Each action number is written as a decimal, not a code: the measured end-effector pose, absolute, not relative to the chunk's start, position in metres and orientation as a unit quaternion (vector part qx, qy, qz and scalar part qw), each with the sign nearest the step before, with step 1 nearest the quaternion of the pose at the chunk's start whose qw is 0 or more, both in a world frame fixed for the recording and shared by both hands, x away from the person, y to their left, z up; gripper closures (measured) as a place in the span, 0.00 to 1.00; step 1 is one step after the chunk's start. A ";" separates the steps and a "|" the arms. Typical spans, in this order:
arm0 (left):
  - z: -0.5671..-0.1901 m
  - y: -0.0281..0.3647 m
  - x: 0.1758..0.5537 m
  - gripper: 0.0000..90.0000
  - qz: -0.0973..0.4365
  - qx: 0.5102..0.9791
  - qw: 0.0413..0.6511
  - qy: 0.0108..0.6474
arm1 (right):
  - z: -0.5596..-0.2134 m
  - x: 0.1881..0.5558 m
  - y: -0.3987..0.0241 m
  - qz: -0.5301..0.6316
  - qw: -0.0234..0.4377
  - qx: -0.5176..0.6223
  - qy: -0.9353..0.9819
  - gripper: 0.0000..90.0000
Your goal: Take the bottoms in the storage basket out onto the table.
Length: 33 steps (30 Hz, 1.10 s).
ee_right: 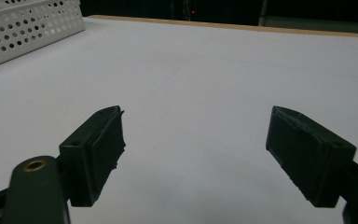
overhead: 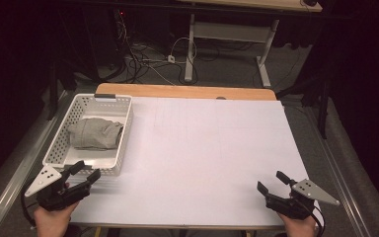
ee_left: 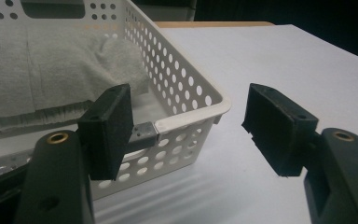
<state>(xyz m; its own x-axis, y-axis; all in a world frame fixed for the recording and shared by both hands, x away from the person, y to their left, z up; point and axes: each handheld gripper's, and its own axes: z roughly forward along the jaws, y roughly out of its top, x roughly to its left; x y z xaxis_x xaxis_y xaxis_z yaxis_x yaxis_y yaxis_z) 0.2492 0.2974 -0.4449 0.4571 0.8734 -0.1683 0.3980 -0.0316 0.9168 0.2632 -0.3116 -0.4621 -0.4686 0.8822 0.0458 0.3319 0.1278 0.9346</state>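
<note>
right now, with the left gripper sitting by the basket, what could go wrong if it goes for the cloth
The left gripper is open right at the near corner of the white basket, so reaching in could knock the rim and slide the light basket across the table. The grey cloth lies bunched, so a pinch may catch only one fold and drag the rest.

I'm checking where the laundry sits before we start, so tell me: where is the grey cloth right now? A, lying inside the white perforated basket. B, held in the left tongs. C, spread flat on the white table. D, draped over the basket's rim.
A: the grey cloth lies bunched inside the white basket, and the left tongs stand open and empty beside it.
</note>
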 end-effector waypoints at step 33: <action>-0.425 0.288 0.263 0.34 0.240 0.688 0.518 0.448 | -0.463 0.264 -0.312 0.505 0.274 0.425 0.699 0.24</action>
<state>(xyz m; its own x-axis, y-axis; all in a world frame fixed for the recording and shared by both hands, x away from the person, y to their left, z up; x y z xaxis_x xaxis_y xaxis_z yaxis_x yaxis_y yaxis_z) 0.2630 0.2880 -0.4253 0.4833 0.8650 -0.1348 0.3679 -0.0610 0.9279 0.2640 -0.3121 -0.4628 -0.4877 0.8718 0.0460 0.3185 0.1286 0.9391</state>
